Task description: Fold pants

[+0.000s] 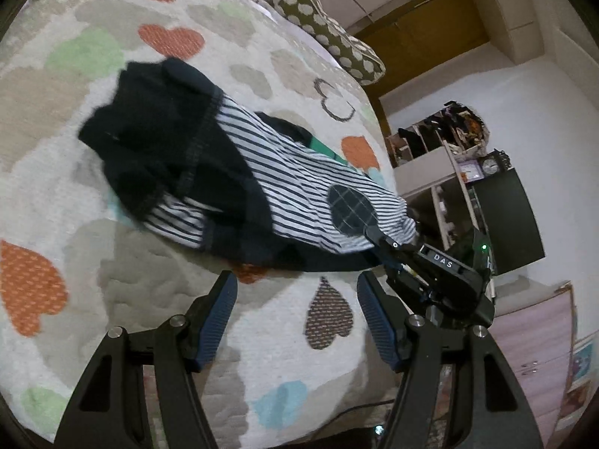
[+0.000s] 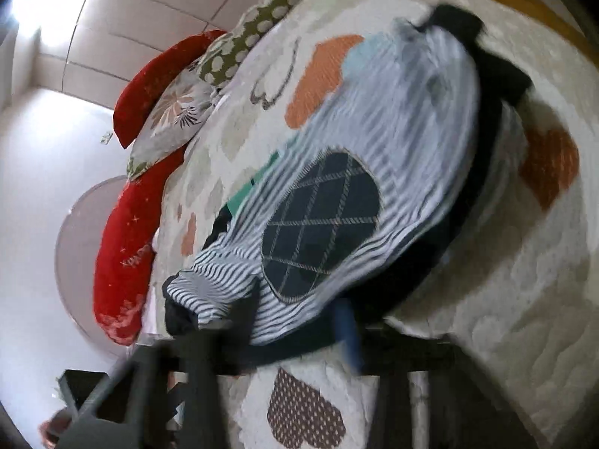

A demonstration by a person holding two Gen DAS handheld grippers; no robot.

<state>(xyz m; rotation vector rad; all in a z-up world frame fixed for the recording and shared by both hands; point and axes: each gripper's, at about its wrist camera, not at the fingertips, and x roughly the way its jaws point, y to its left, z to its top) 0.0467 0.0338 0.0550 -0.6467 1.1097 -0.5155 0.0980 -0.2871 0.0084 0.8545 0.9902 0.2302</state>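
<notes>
The pants point(image 1: 299, 172) lie crumpled on a heart-patterned quilt point(image 1: 93, 269). They are white with dark stripes, with a dark checked oval patch point(image 1: 352, 207) and dark inner fabric bunched at the far left. My left gripper point(image 1: 295, 280) hovers open over bare quilt just short of the pants' near edge, nothing between its fingers. My right gripper point(image 1: 382, 237) comes in from the right, shut on the striped hem beside the patch. In the blurred right wrist view the pants point(image 2: 374, 131) drape over the right gripper point(image 2: 295, 321), hiding its fingertips; the patch point(image 2: 318, 220) sits just beyond.
A dotted olive pillow point(image 1: 329, 33) and red pillows point(image 2: 127, 224) line the head of the bed. The quilt's edge drops off at the right, where a cluttered shelf point(image 1: 449, 142) and a dark cabinet point(image 1: 513, 217) stand on the floor.
</notes>
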